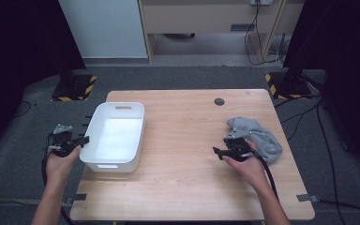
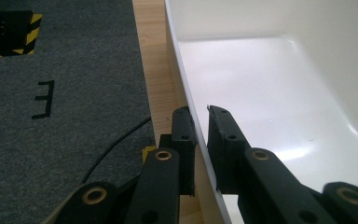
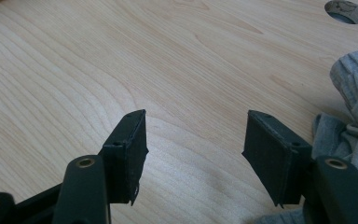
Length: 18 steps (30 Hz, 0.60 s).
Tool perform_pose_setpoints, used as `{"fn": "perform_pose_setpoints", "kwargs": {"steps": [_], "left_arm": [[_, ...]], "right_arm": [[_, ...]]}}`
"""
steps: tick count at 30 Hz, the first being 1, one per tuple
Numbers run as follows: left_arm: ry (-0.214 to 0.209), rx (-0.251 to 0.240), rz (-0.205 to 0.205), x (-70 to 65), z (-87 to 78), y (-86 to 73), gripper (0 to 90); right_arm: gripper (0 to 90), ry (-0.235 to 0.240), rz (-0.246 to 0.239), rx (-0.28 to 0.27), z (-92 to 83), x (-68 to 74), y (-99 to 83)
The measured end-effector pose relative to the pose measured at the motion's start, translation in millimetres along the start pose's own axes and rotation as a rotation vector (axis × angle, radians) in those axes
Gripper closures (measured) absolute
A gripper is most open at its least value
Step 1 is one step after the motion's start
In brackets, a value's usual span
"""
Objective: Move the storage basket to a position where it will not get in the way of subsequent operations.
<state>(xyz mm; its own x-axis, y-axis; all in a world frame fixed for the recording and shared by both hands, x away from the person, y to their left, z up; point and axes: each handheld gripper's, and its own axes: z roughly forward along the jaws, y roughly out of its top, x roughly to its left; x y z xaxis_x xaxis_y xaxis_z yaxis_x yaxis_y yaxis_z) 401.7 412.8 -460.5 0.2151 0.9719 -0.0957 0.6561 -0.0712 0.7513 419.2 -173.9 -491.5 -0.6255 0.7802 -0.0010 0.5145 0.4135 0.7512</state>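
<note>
A white plastic bin (image 1: 122,108) stands empty on the left part of the wooden table (image 1: 187,183). My left gripper (image 1: 82,139) is at the bin's left side. In the left gripper view its jaws (image 2: 201,116) are closed on the thin rim (image 2: 173,56) of that wall, one jaw outside and one inside. A crumpled grey cloth (image 1: 262,136) lies at the table's right side. My right gripper (image 1: 218,151) is held just left of the cloth, low over the bare wood. Its jaws (image 3: 196,126) stand open with nothing between them, and the cloth (image 3: 354,79) lies beside the right jaw.
A round cable hole (image 1: 219,101) sits near the table's far edge. Grey carpet surrounds the table, with black stands on yellow-striped bases (image 1: 75,86) at both far corners and cables on the floor at the right.
</note>
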Motion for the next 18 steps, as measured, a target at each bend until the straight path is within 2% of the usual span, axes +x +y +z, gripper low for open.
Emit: {"fn": "perform_pose_setpoints", "kwargs": {"steps": [14,18], "left_arm": [[-0.004,-0.005,0.003,3.0,-0.7,-0.9,80.6],[-0.005,-0.026,0.012,3.6,-1.3,-2.7,79.3]], "right_arm": [[39.3,-0.001,-0.003,0.002,0.5,0.2,-0.2],[38.3,0.001,-0.003,0.003,0.6,0.2,-0.1]]}}
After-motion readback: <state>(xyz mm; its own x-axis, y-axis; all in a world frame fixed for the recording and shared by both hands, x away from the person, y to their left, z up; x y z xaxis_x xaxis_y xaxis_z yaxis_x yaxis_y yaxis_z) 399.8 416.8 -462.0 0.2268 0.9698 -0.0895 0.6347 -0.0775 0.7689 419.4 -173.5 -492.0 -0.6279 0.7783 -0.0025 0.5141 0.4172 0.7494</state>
